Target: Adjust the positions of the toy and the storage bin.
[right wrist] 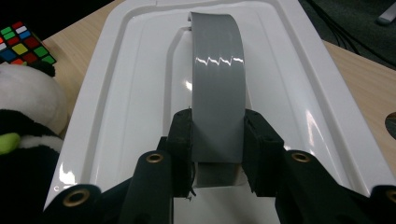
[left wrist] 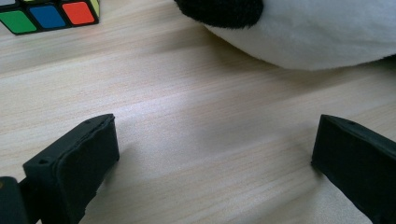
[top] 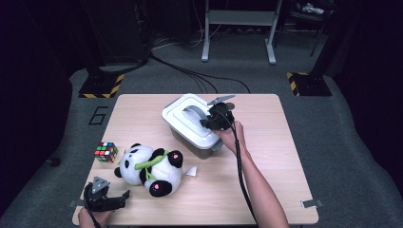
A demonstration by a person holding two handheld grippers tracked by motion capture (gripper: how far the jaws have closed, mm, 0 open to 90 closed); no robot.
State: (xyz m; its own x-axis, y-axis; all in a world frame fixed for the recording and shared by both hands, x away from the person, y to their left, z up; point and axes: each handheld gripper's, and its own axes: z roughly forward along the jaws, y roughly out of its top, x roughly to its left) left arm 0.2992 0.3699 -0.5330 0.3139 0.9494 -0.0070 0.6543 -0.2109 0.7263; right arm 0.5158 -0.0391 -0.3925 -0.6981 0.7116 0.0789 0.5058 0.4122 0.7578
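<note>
A white-lidded grey box (top: 190, 124) stands at the table's middle back, with a grey arched handle (right wrist: 217, 88) on its lid (right wrist: 140, 84). My right gripper (right wrist: 217, 149) is shut on that handle, its pads pressing both edges near the handle's near end; from above, the right gripper (top: 214, 119) sits over the lid's right side. A plush panda (top: 151, 168) lies on its back at the front left. My left gripper (top: 114, 199) rests open on the wood at the front left corner, nothing between its jaws, and the panda's white fur (left wrist: 317, 32) lies just beyond them.
A colour cube (top: 106, 152) sits left of the panda; the cube (left wrist: 46, 14) is also ahead of the left jaws. A small white tag (top: 190, 171) lies by the panda. The wooden table (top: 275, 156) has free room on its right half.
</note>
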